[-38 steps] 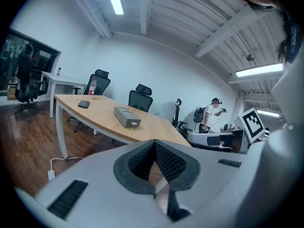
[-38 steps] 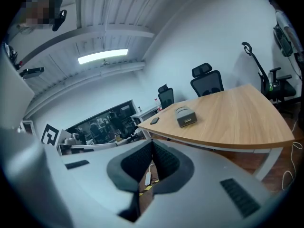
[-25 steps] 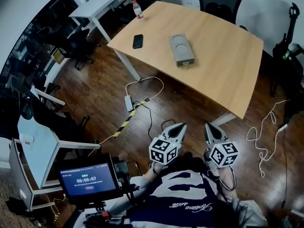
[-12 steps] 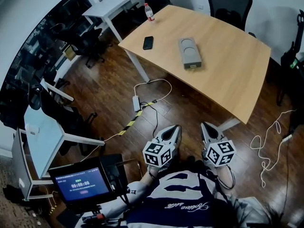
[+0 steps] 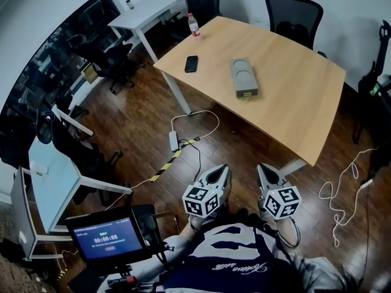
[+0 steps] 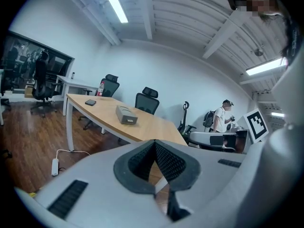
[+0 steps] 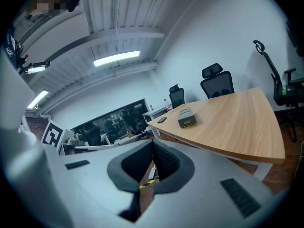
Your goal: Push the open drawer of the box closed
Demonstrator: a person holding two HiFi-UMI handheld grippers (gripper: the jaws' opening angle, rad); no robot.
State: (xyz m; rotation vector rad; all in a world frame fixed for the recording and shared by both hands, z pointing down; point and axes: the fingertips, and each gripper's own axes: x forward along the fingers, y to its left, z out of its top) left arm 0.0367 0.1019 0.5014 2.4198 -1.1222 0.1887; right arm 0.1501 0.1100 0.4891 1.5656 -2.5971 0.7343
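Note:
A grey box [image 5: 244, 77] lies on the wooden table [image 5: 293, 102], its drawer end [image 5: 247, 93] facing me and standing slightly out. The same box is small and distant in the left gripper view [image 6: 126, 114] and in the right gripper view [image 7: 186, 118]. My left gripper [image 5: 220, 171] and right gripper [image 5: 264, 168] are held low, close to my body, over the floor and far short of the table. Each is shut with nothing in it, as both the left gripper view [image 6: 154, 144] and the right gripper view [image 7: 153, 144] show.
On the table are a black phone [image 5: 191, 63] and a bottle [image 5: 193, 24]. Two office chairs [image 5: 292, 11] stand behind it, a white desk [image 5: 149, 11] to its left. A power strip [image 5: 173, 141] and cables [image 5: 342, 194] lie on the floor. A monitor [image 5: 104, 238] is at my lower left.
The head view has shifted, so the table and box sit a little lower and further right. Both grippers stay low by my body, shut.

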